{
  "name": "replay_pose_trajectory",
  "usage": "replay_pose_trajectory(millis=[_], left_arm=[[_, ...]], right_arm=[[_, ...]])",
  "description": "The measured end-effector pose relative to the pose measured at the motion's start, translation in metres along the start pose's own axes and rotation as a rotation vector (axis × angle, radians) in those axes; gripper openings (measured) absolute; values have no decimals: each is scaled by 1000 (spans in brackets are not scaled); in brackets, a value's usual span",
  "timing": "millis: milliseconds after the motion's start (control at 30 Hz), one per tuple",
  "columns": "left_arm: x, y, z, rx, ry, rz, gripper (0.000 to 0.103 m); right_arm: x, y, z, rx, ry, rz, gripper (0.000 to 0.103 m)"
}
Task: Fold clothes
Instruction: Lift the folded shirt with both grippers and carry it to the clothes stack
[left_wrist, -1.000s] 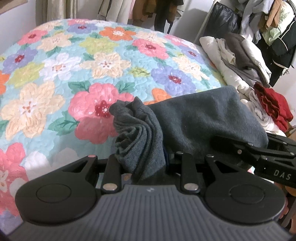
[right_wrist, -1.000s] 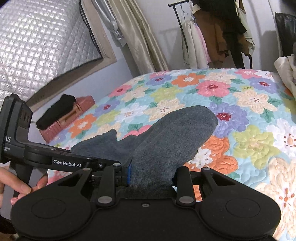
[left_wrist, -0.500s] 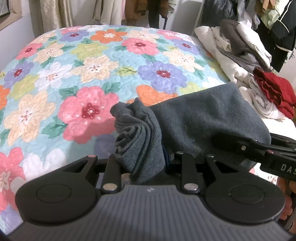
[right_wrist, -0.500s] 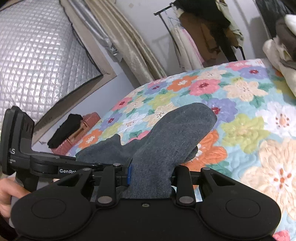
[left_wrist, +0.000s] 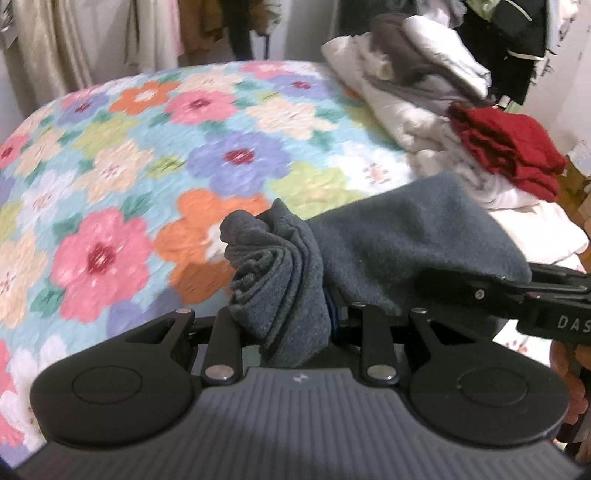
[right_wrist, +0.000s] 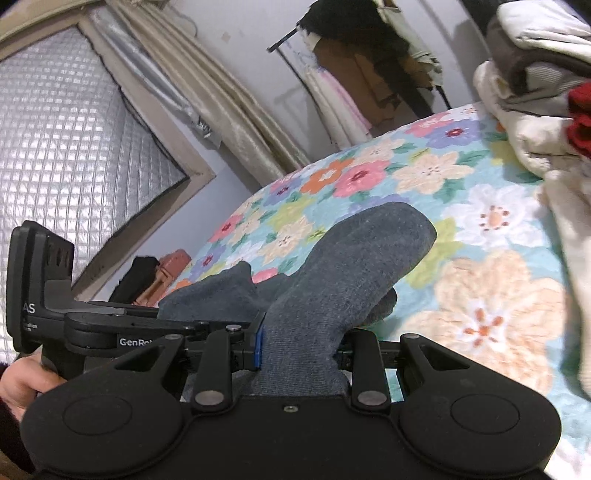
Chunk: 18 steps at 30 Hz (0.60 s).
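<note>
A folded dark grey garment (left_wrist: 388, 254) hangs in the air over the flowered bedspread (left_wrist: 147, 155), held by both grippers. My left gripper (left_wrist: 291, 317) is shut on a bunched, layered end of it. In the left wrist view the right gripper (left_wrist: 517, 295) shows side-on at the right edge, gripping the other end. My right gripper (right_wrist: 299, 343) is shut on a thick fold of the grey garment (right_wrist: 343, 266), which sticks up past its jaws. The left gripper (right_wrist: 110, 328) shows at the left there, with a hand (right_wrist: 22, 384) on its handle.
A pile of white and grey clothes (left_wrist: 413, 85) with a red garment (left_wrist: 509, 151) on it lies on the bed's right side. Clothes hang on a rack (right_wrist: 373, 70) behind the bed. Curtains (right_wrist: 229, 110) and a quilted window cover (right_wrist: 62, 140) are at the left.
Both grippers have carried the grey garment to the right across the bed, toward the clothes pile, and both views have tilted. The grips are unchanged.
</note>
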<state>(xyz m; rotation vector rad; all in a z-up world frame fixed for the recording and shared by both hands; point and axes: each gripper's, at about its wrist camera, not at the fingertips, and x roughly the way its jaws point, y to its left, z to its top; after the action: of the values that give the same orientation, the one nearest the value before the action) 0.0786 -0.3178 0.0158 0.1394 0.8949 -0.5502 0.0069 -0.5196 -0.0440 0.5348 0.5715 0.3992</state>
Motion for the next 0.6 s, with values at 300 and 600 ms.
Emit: replay_pose_trajectory(millis=[300, 600], left_arm=[[6, -50, 38, 3, -18, -71, 24], [14, -107, 72, 48, -116, -164, 24]], right_arm=[[-45, -21, 43, -60, -11, -52, 32], [-99, -46, 78, -115, -105, -167, 32]])
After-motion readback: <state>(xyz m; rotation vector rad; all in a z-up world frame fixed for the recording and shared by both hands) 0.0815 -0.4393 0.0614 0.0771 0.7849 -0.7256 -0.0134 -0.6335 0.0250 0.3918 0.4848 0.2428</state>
